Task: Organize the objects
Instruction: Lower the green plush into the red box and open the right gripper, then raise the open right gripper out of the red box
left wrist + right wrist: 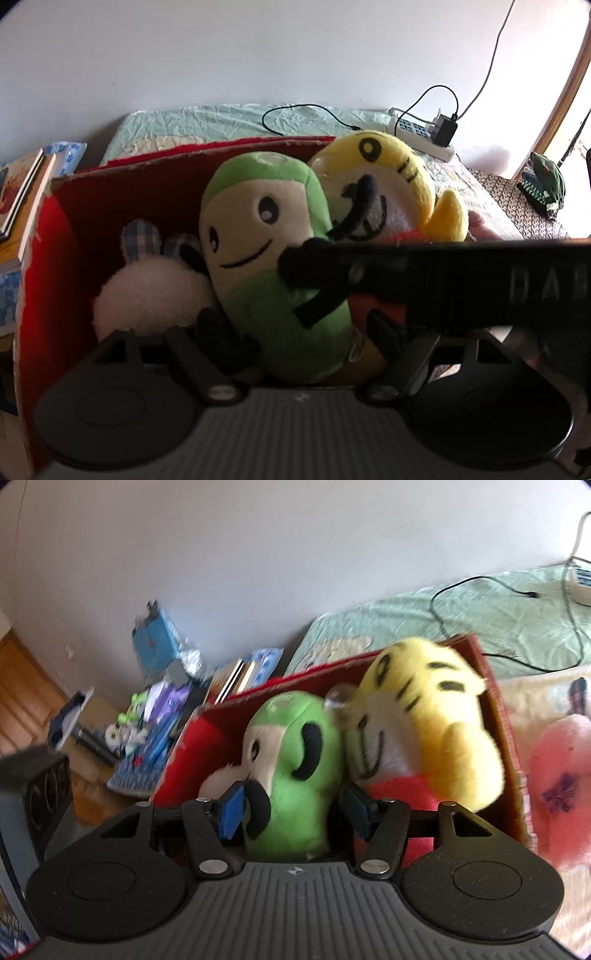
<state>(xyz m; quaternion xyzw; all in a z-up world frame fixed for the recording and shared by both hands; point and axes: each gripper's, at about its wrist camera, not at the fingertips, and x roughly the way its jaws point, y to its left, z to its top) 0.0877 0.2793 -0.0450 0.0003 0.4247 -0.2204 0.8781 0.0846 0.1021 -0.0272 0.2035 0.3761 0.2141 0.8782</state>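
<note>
Bed: box w/ 3 plushies

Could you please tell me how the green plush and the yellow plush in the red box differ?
The green plush is plain green and white; the yellow plush carries black stripes. The green plush sits between the right gripper fingers; the yellow plush lies beside them, ungripped. Both are smiling soft toys inside the red box.

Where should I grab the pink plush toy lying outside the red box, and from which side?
Judging by the right wrist view, take the pink plush toy across its rounded body, coming from above. It lies on the bed beside the red box, whose wall blocks a sideways approach from the left; its soft bulk should squeeze between the fingers.
</note>
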